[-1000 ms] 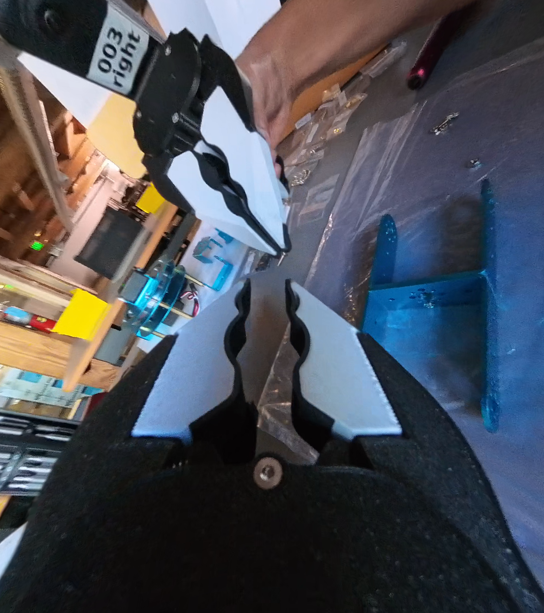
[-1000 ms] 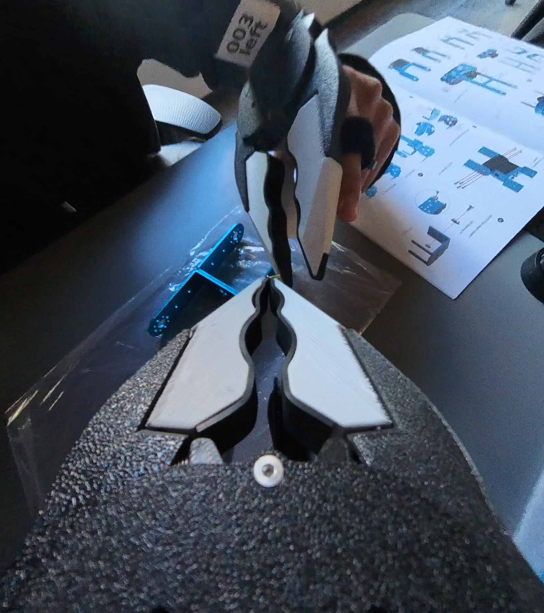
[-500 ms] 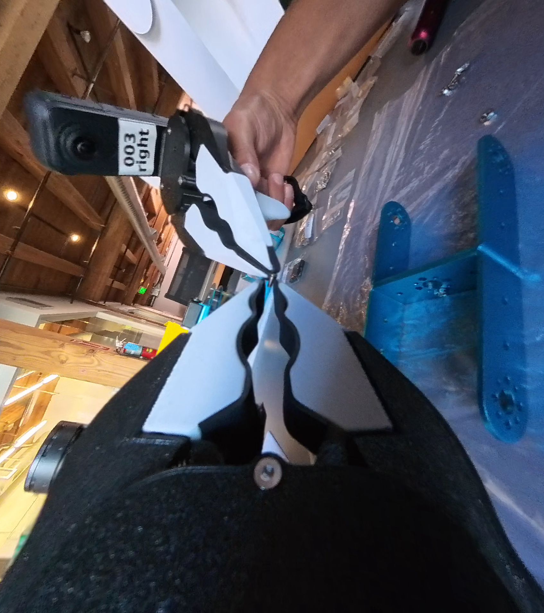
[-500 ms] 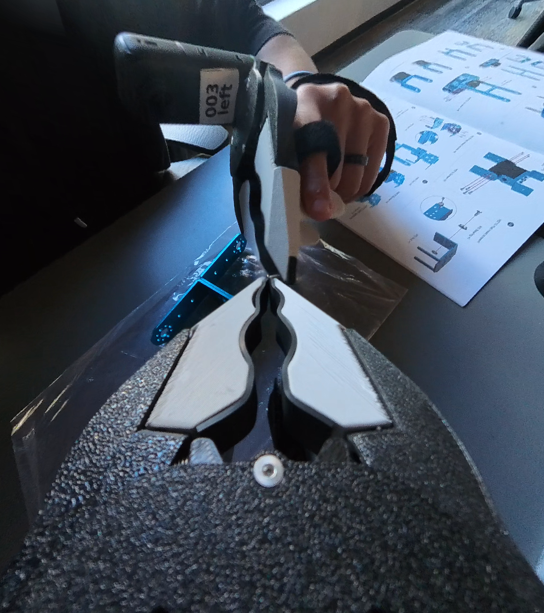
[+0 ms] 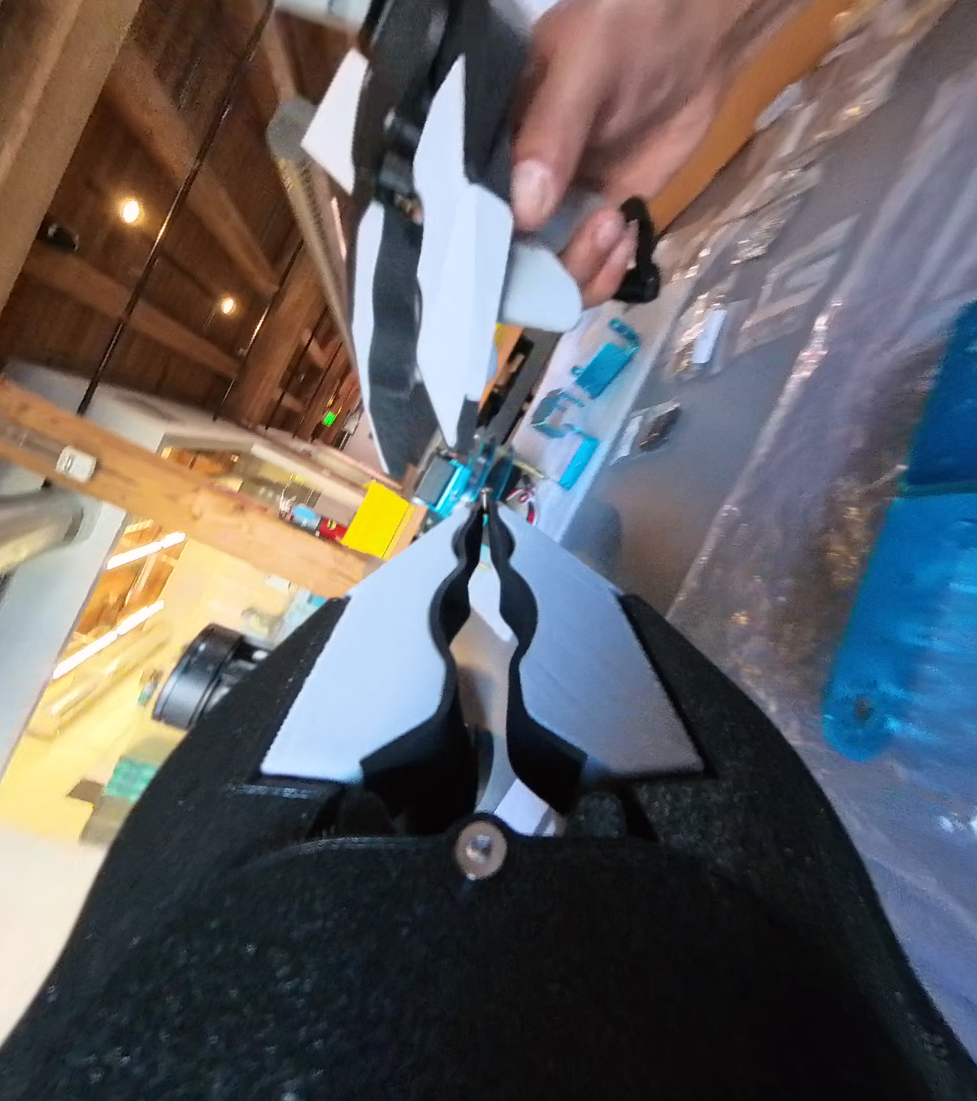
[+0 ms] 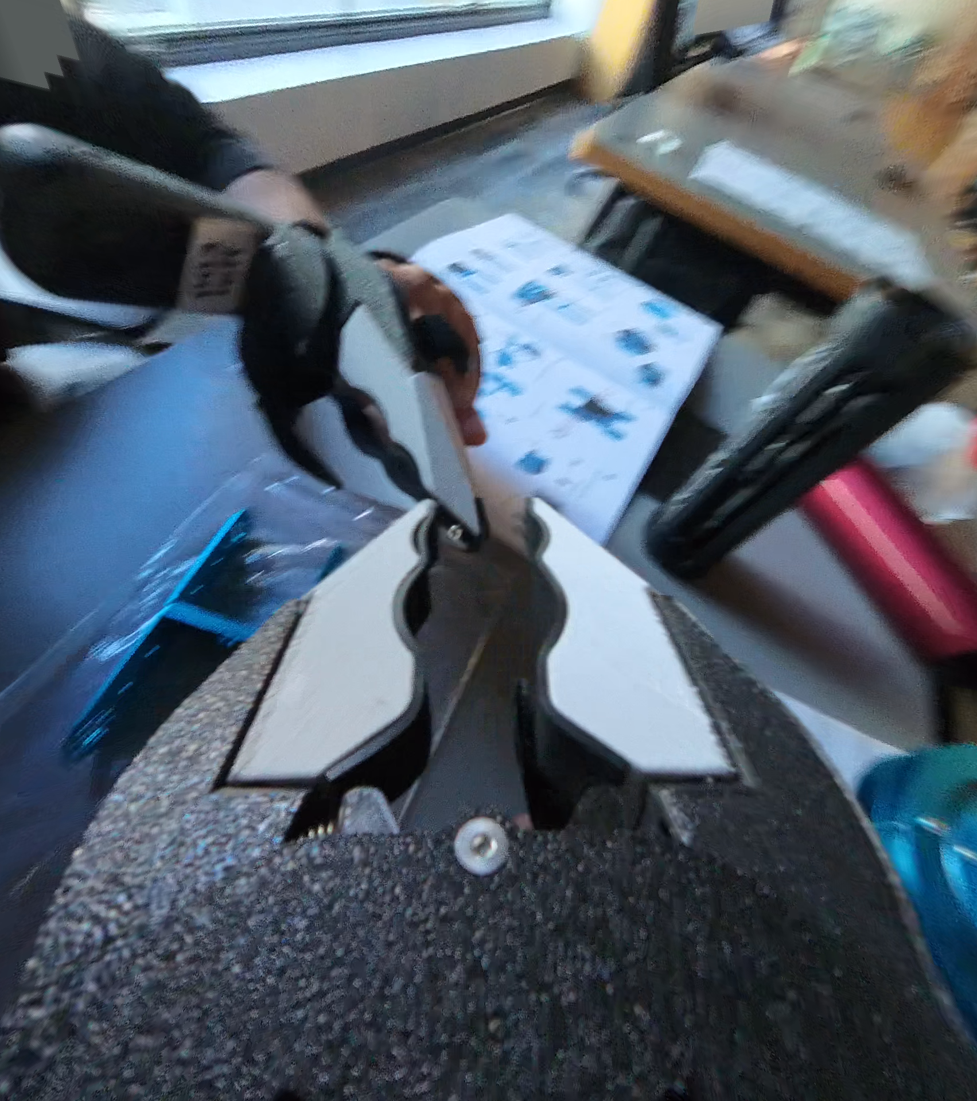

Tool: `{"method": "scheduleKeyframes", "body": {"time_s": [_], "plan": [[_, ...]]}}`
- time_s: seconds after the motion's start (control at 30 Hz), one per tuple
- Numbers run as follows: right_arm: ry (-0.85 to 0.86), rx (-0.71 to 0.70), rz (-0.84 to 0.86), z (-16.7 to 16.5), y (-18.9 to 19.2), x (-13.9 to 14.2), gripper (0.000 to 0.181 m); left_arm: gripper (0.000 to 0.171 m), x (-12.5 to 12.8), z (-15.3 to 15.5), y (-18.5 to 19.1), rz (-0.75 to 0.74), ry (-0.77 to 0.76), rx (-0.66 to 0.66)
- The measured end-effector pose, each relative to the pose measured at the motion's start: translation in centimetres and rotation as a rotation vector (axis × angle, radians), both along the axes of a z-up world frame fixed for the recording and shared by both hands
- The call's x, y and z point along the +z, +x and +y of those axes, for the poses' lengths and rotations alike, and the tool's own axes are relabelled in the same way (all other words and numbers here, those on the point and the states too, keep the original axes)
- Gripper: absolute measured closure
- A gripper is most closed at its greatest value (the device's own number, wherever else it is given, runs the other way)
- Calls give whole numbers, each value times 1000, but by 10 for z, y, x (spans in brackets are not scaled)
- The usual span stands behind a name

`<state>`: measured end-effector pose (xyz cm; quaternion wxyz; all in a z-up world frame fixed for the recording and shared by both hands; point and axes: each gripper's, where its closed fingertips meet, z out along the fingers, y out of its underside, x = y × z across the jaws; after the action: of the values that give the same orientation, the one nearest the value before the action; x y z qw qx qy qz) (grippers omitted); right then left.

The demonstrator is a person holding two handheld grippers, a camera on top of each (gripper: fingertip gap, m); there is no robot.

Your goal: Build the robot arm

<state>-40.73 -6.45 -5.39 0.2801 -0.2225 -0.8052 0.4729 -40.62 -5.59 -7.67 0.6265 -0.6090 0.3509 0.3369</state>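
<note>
Left gripper [image 5: 484, 513] has its jaws pinched together on a tiny silver screw [image 5: 483, 492], which pokes out beyond the tips along the fingers' line; right gripper [image 6: 483, 517] stands with jaws spread and empty, the screw [image 6: 455, 532] just inside its left fingertip; both hang above the clear plastic sheet [image 5: 819, 369], the blue bracket [image 5: 945, 572] lying flat off to the left gripper's right; both views are blurred.
</note>
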Motion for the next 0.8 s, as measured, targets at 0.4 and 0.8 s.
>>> {"method": "scheduleKeyframes", "body": {"time_s": [0.4, 0.8], "plan": [[41, -204, 22, -3, -19, 9, 181, 171, 25, -2, -25, -70, 97, 109], [111, -222, 44, -1, -23, 3, 171, 171, 20, 0, -25, -67, 75, 111]]}}
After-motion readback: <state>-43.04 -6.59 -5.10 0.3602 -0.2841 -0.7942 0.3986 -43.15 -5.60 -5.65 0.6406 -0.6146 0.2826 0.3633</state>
